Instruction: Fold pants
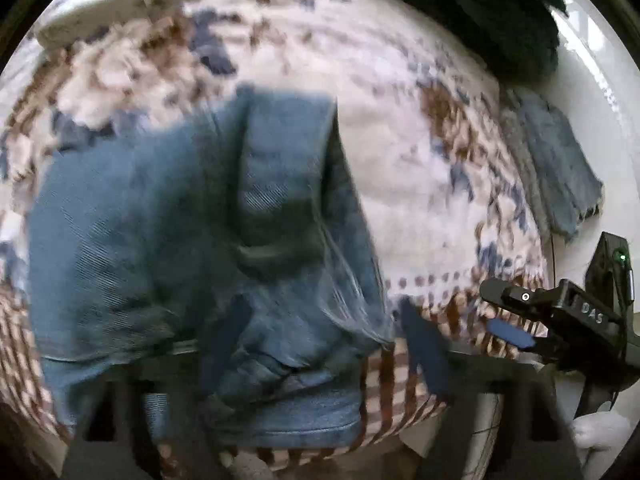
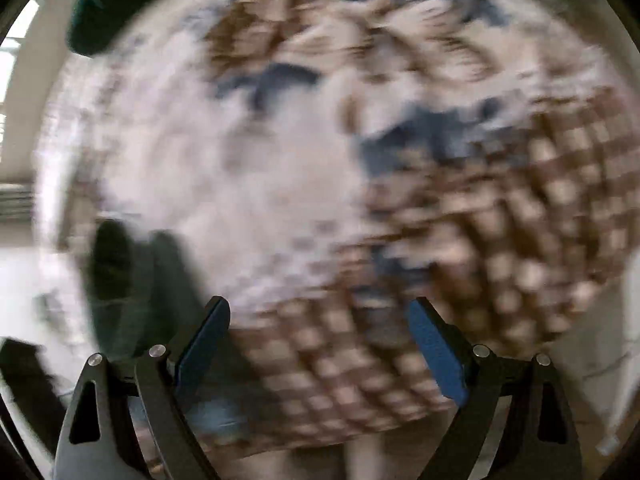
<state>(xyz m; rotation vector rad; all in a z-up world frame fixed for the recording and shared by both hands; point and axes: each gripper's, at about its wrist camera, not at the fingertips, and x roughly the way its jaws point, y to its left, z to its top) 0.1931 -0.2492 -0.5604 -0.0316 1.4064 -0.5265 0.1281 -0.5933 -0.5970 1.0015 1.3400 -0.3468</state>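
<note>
Jeans (image 1: 192, 216): heavy, soft denim, heaped on the rug (image 1: 400, 152) under our left gripper (image 1: 320, 344), jaws open, empty. Right gripper (image 2: 320, 344) open, empty. We would take the waistband.

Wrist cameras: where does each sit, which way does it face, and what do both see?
Left wrist: on the left gripper, facing steeply down at the jeans on the patterned rug; its own blurred fingers and the right gripper show.
Right wrist: on the right gripper, facing down at the blurred rug; its open blue-padded fingers show, nothing between them.
Shared: the rug and a dark green fabric.
</note>
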